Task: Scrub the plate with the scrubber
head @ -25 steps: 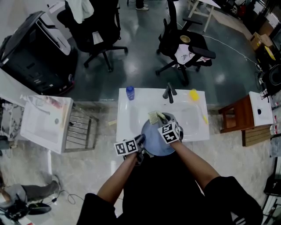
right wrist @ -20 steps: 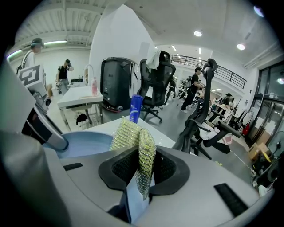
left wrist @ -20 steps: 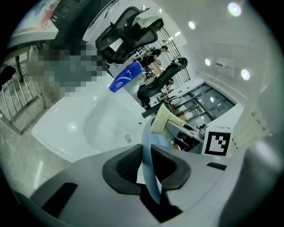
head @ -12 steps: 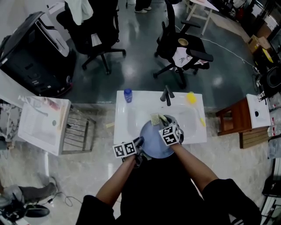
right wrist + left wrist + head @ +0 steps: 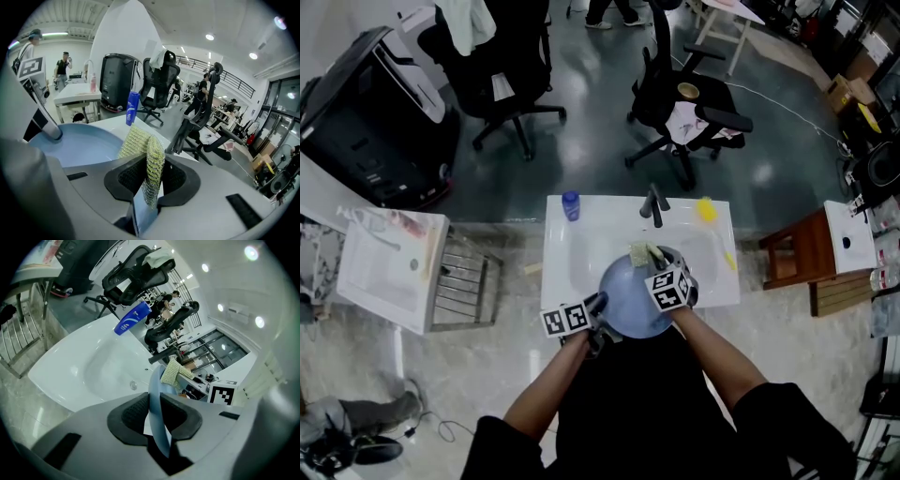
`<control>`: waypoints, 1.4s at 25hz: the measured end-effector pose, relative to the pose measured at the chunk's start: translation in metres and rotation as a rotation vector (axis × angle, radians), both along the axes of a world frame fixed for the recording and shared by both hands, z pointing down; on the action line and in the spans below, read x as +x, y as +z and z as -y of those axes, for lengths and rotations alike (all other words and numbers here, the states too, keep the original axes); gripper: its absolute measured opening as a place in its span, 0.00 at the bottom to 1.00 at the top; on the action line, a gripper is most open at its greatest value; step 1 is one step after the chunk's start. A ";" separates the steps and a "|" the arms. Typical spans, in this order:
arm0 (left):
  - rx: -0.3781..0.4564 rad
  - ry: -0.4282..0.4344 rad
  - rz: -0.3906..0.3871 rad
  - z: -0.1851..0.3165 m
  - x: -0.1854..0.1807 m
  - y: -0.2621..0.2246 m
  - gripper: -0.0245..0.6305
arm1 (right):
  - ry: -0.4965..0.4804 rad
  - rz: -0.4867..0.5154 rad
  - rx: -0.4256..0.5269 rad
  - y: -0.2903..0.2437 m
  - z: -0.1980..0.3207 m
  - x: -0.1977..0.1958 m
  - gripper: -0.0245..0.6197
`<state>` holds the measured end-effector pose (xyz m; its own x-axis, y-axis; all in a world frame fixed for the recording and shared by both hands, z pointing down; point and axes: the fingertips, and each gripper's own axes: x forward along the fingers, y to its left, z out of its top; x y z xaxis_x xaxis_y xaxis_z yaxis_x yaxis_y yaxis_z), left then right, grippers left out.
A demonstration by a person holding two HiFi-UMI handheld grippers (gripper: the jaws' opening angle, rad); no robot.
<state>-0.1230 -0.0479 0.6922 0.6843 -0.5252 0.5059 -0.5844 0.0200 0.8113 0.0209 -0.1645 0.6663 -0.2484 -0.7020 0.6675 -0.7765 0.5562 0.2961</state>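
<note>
Gripping a thin rim between its black ribbed pads, the left gripper (image 5: 600, 302) (image 5: 157, 416) sits at the lower middle of the head view. Its jaws have just been opening a little, but the pads press on the plate's edge on both sides. The right gripper (image 5: 656, 265) (image 5: 149, 180), just right of centre, pinches the folded scrubber.

The sink (image 5: 572, 253) is a white, glossy rectangular slab with a smooth oval basin, filling the centre of the head view. A dark angled faucet (image 5: 654, 202) stands at its upper edge.

The plate (image 5: 628, 300) (image 5: 154, 394) (image 5: 79, 145) is round, pale blue and smooth. It is held tilted over the lower part of the basin.

The scrubber (image 5: 641, 253) (image 5: 145, 150) (image 5: 172, 372) is a yellow-green piece of coarse knitted mesh, lying against the plate's upper rim.

A blue cylindrical bottle (image 5: 570, 204) stands on the sink's upper left corner.
</note>
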 end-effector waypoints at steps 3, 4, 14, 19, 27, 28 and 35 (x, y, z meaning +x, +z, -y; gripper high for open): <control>0.004 0.003 0.001 0.001 0.000 -0.001 0.13 | 0.005 -0.010 -0.002 0.000 -0.001 0.006 0.14; 0.004 0.004 0.002 0.001 0.000 -0.001 0.13 | 0.006 -0.014 -0.002 0.001 -0.001 0.008 0.14; 0.004 0.029 -0.005 0.005 0.007 0.000 0.14 | 0.025 -0.041 -0.021 0.004 -0.007 0.033 0.14; -0.013 0.035 -0.008 0.003 0.008 0.003 0.14 | 0.028 -0.044 -0.056 0.008 -0.015 0.045 0.14; -0.017 0.050 -0.017 0.001 0.015 0.004 0.14 | 0.035 -0.052 -0.072 0.014 -0.024 0.064 0.14; -0.017 0.051 -0.017 0.001 0.015 0.004 0.14 | 0.035 -0.051 -0.072 0.014 -0.025 0.065 0.14; -0.022 0.038 -0.019 0.004 0.014 0.005 0.14 | 0.051 -0.057 -0.114 0.017 -0.036 0.079 0.14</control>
<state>-0.1087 -0.0514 0.6974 0.7133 -0.4877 0.5034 -0.5692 0.0161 0.8221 0.1000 -0.1285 0.6837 -0.1740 -0.6315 0.7556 -0.7881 0.5493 0.2777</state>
